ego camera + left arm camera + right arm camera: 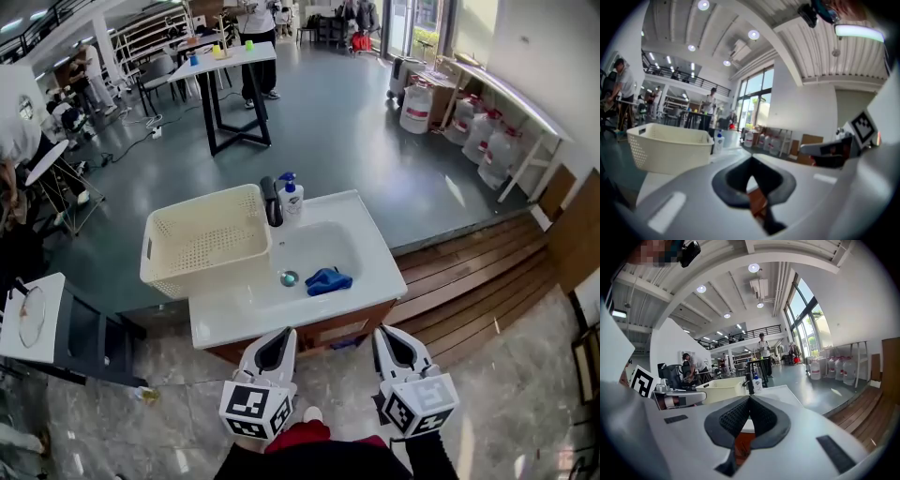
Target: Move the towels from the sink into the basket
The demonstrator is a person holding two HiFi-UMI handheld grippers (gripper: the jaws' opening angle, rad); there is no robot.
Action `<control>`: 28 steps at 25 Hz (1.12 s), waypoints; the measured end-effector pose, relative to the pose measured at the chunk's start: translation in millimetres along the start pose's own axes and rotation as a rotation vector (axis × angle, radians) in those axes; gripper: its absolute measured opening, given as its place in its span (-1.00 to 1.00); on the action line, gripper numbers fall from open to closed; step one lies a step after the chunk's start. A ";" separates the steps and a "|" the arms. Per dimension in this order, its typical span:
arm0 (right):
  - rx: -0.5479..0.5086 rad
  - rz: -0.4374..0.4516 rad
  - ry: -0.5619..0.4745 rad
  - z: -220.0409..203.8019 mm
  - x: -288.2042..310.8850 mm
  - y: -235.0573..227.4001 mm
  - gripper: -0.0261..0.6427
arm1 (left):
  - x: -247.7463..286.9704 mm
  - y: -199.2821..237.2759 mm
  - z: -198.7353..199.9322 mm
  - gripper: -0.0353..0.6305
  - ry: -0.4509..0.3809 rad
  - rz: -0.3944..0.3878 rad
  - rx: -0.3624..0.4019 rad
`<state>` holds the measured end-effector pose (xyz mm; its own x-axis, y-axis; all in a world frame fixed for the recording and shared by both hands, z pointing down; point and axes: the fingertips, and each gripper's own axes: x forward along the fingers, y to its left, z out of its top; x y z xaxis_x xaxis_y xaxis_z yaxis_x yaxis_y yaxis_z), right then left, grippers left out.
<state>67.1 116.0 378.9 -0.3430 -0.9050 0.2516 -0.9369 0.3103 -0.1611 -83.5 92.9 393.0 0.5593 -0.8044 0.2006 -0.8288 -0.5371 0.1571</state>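
1. Zero progress so far, judging by the layout. Can spot just one blue towel (pixel 328 280), bunched up in the sink (pixel 323 246), just beside the drain (pixel 289 278) at its 3 o'clock.
2. Can't find a second towel anywhere in the head view, so probably dealing with a single one here.
3. Basket (pixel 211 267) parked at 9 o'clock of the sink, touching the counter (pixel 234 323) and hanging partly off its far-left corner. Looks empty from above, with no cloth inside.
4. Left tongs (pixel 277 337) pinched fully closed, gripping nothing. Hovering at 6 o'clock of the counter, short of its near edge and well apart from the towel.
5. Right tongs (pixel 387 337), same deal: tips pressed together with nothing between them, at roughly 5 o'clock of the sink and also short of the counter.
6. Tap (pixel 271 202) and soap bottle (pixel 292 197) sitting at 11 o'clock of the sink, right next to the basket's near corner. Worth minding on the carry across.
7. Left to do: basically everything. Need to reach in toward 12 o'clock, spread one pair of tongs, pinch the towel, lift it clear of the sink, swing it over toward 9 o'clock and drop it in the basket.
8. Guessing the right tongs for the grab, being closer to the towel's side, but can't say for sure.
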 end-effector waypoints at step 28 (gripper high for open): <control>-0.027 -0.037 0.061 23.0 92.2 -59.9 -0.90 | 113.3 39.5 -5.4 -0.79 0.153 -0.068 0.029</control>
<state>93.2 7.3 389.8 -0.3111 -0.8969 0.3142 -0.9501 0.2858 -0.1248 -52.8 -18.1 427.1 0.6084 -0.7191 0.3358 -0.7880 -0.5978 0.1474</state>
